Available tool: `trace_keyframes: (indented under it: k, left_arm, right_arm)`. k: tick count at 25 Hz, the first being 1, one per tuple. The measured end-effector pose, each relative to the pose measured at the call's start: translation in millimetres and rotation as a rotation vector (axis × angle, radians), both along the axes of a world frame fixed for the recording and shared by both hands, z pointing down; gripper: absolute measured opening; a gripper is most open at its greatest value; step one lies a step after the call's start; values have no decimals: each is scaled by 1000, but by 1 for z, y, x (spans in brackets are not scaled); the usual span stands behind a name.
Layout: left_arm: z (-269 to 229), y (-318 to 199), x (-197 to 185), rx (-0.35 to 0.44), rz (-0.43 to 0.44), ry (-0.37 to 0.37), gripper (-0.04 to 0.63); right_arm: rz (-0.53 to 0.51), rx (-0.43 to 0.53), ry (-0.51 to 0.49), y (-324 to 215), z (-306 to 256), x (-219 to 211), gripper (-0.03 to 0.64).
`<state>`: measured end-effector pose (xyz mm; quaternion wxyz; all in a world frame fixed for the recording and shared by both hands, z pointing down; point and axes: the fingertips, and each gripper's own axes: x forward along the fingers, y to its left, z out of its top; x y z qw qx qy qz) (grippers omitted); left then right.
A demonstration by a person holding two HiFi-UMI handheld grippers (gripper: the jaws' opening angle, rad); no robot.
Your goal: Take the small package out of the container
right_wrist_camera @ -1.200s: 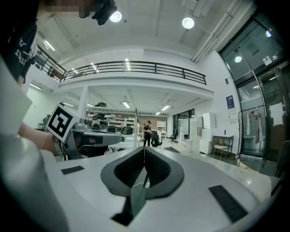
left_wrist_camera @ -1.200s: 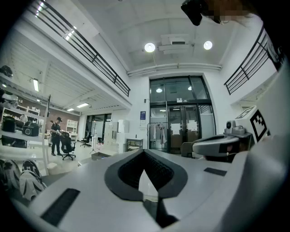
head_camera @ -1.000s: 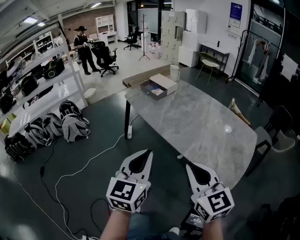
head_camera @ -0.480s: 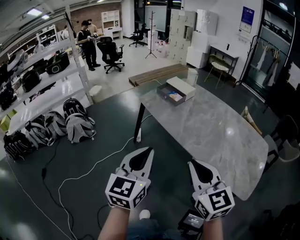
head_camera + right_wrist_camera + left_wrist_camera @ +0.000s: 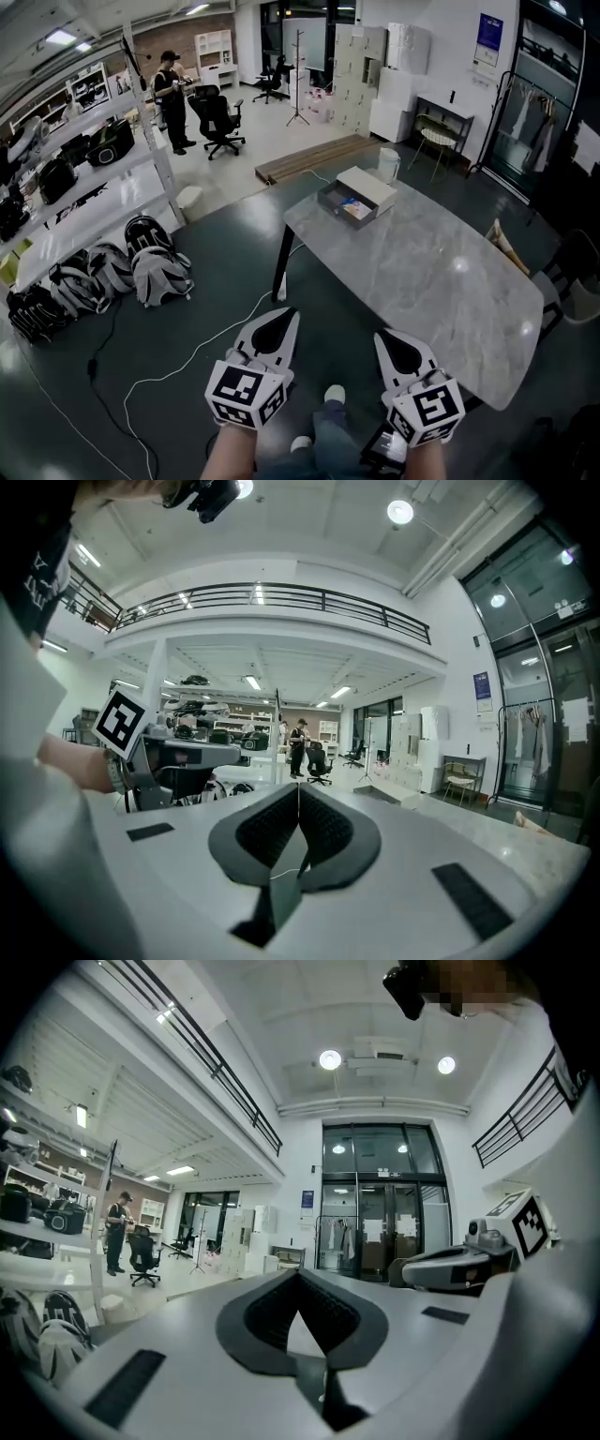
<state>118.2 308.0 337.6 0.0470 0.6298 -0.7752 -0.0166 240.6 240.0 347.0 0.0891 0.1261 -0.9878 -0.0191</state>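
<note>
- Writing first: nothing can really be read. One blue poster (image 5: 487, 33) is hung on the wall past the table's far end, but the print is way too small. Black-and-white square markers are carried on both gripper cubes, with no letters on them.
- One table (image 5: 441, 281) is seen, with a grey marble-look top that is mostly bare.
- One container (image 5: 335, 200), an open grey tray, is set at the table's far corner. One white box (image 5: 367, 185) is parked right against it.
- The small package (image 5: 355, 211) is lying inside the container at that far corner. Some colourful print is visible on it, but it can't be made out.
- Two grippers are counted. The left gripper (image 5: 289, 316) is held over the floor, off the table's near-left side. Its jaws are pressed tip to tip with nothing caught between them.
- The right gripper (image 5: 381, 337) is held just beside the table's near edge. It is closed up tight and empty as well.
- One white bucket (image 5: 388, 165) is stood on the floor just past the table's far end.
- A heap of backpacks (image 5: 155, 262) is dumped on the floor well left of the table. Four or so are seen, but an exact count can't be pinned down.
- One person (image 5: 172, 89) is seen standing well beyond the table's far-left, next to a black office chair (image 5: 221, 118).
</note>
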Motion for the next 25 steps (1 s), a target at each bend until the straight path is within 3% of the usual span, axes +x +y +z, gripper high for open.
trace_keyframes:
  k: [8, 20, 25]
  left_arm:
    - [7, -53, -37, -30, 30, -25, 9]
    - [6, -196, -122, -80, 76, -53, 9]
    - [-4, -252, -150, -76, 91, -35, 9]
  right_arm:
    - [28, -45, -35, -58, 9, -39, 26]
    - [51, -109, -64, -197, 12, -135, 26]
    - [66, -77, -64, -247, -1, -154, 26]
